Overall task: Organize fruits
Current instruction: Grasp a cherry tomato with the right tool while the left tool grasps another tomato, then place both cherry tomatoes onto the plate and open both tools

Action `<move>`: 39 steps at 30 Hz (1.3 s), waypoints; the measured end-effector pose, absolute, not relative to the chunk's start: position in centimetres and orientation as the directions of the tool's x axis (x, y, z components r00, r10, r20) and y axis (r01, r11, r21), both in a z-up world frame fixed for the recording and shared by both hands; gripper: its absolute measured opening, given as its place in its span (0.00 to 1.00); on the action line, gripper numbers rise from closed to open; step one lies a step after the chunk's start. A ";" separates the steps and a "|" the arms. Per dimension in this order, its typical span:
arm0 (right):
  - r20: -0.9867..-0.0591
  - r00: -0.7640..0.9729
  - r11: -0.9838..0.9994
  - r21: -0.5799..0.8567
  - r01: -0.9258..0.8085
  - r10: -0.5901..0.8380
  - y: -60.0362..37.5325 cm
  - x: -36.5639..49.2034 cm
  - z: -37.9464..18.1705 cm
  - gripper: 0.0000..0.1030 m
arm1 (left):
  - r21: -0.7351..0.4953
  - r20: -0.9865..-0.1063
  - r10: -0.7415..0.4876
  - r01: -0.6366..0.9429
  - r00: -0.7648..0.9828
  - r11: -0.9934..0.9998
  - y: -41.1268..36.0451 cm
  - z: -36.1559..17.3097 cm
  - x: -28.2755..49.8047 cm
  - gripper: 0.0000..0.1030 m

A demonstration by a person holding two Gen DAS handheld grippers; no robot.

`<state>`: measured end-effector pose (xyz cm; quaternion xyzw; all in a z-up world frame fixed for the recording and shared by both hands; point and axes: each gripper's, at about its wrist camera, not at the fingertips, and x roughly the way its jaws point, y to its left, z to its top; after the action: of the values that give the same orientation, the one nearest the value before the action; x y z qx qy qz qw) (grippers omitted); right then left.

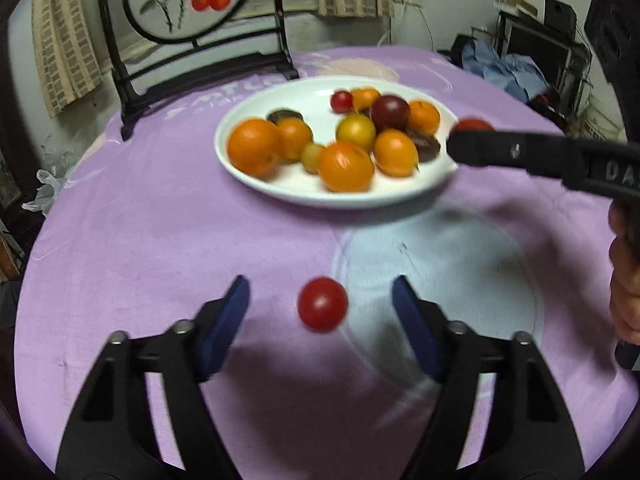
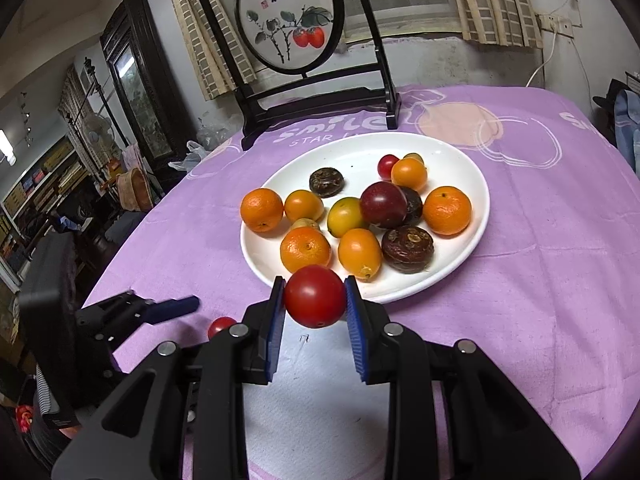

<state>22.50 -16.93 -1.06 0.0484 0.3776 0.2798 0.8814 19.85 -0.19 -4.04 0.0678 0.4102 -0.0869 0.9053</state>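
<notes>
- My right gripper (image 2: 315, 300) is pinching a red tomato (image 2: 315, 297) between its blue pads (image 2: 276, 320), both pads touching the fruit, jaws closed down to the tomato's width and no further.
- That tomato is hanging just at the 6 o'clock rim of the white plate (image 2: 476, 240), right over the edge where plate is meeting cloth.
- My left gripper (image 1: 321, 312) is sitting wide open, pads (image 1: 224, 330) well apart, gripping nothing.
- A second small tomato (image 1: 322, 305) is lying on the purple cloth (image 1: 160, 220) between those open fingers, touching neither one. In the right view it's peeking out at 8 o'clock (image 2: 221, 326), half hidden behind my own gripper.
- From the left camera the right gripper (image 1: 464, 146) is coming in from 3 o'clock, its tip at the plate's (image 1: 248, 174) right rim, with the held tomato (image 1: 474, 125) just showing red behind it. Left view is pretty blurry, so I'm not trusting fine detail there.
- The plate is holding a mixed bunch: oranges (image 2: 262, 210), smaller orange and yellowish fruits, a dark red plum (image 2: 383, 205), a little red tomato at the back, and some wrinkly dark brown ones (image 2: 407, 249).
- A black stand with a round painted screen (image 2: 290, 20) is standing on the cloth at 12 o'clock, beyond the plate.
</notes>
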 end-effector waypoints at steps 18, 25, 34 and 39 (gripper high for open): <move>-0.632 0.568 0.841 0.295 -0.453 0.527 -17.2 22.5 -1.1 0.29 | 0.065 -0.788 -0.083 0.217 0.609 0.974 -0.6 -5.6 20.4 0.27; -0.560 0.598 0.816 0.319 -0.483 0.573 -17.6 22.5 0.8 0.29 | 0.035 -0.723 -0.102 0.183 0.684 0.982 0.1 -2.8 20.4 0.27; -0.540 0.691 0.876 0.270 -0.400 0.481 -17.5 29.7 1.4 0.29 | -0.062 -0.617 -0.109 0.090 0.779 0.994 0.2 2.6 28.5 0.27; -0.582 0.664 0.883 0.295 -0.365 0.469 -17.6 33.4 -0.4 0.29 | -0.051 -0.637 -0.067 0.045 0.768 0.998 -0.5 1.8 33.0 0.27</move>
<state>33.44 -17.57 -0.36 0.0767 0.3398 0.2293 0.9089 32.99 -0.49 1.82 -0.0165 0.3394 -0.0299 0.9400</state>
